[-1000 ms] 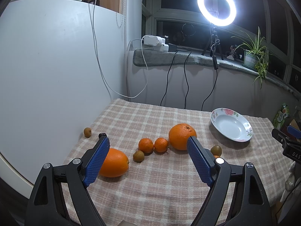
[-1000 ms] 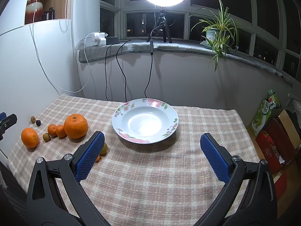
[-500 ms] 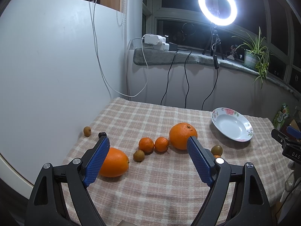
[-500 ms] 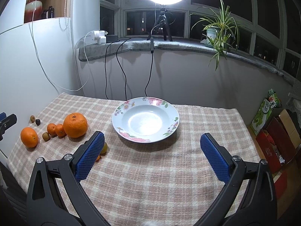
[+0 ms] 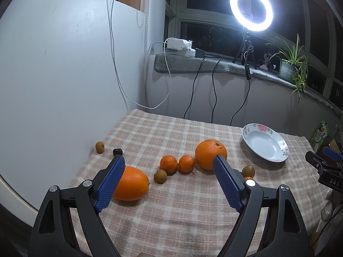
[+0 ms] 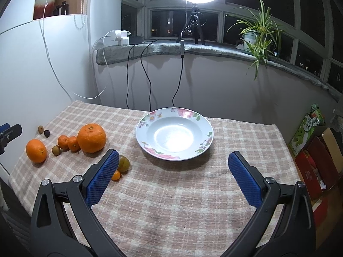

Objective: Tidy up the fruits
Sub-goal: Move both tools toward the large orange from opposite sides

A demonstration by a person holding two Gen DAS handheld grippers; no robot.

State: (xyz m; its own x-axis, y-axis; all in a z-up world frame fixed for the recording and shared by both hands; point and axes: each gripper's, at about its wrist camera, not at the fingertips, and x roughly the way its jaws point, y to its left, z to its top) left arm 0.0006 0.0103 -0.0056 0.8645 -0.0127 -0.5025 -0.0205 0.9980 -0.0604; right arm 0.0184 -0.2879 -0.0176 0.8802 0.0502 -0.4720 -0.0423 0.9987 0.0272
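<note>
Fruit lies scattered on the checked tablecloth. A large orange sits mid-table, two small mandarins to its left, a brownish kiwi-like fruit in front of them, and an oval orange near my left finger. My left gripper hangs open above them, holding nothing. In the right wrist view the empty flowered plate stands ahead of my open right gripper. A greenish fruit and a tiny mandarin lie beside its left finger.
Two small dark fruits lie at the table's left edge by the white fridge wall. Cables hang down from the windowsill. A ring light and a potted plant stand there. Boxes sit off the right table edge.
Both views have shifted only slightly; the fruit and the plate lie where they were, and both grippers stay open.
</note>
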